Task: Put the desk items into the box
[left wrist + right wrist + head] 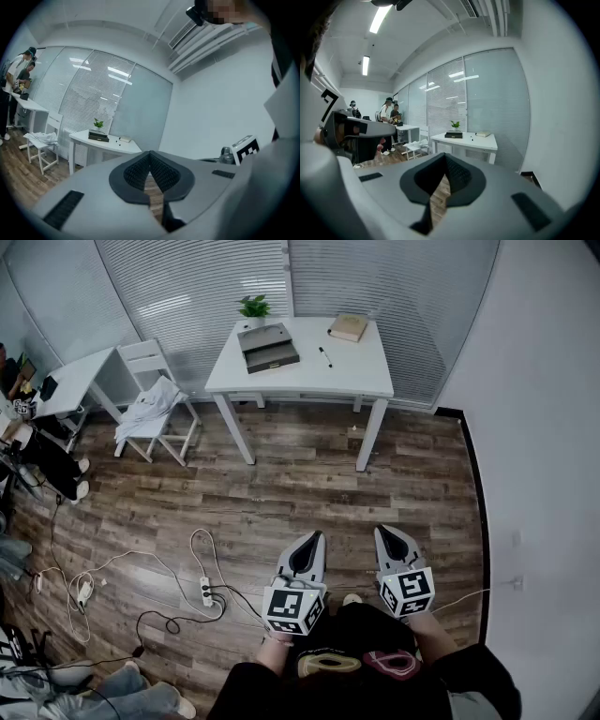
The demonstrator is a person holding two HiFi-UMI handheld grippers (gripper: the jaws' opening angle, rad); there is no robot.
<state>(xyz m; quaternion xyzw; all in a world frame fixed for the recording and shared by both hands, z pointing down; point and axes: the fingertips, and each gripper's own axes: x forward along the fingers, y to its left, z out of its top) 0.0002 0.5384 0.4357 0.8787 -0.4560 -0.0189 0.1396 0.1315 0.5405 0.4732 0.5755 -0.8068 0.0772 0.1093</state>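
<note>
Facing desk | L hand-held gripper closed, empty | R hand-held gripper closed, empty

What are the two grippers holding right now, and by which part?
Nothing. The left gripper and right gripper are both shut and empty, far from the white desk.

No legible text, labels or numbers anywhere.

An open grey box, tan book and black pen lie apart on the white desk.
</note>
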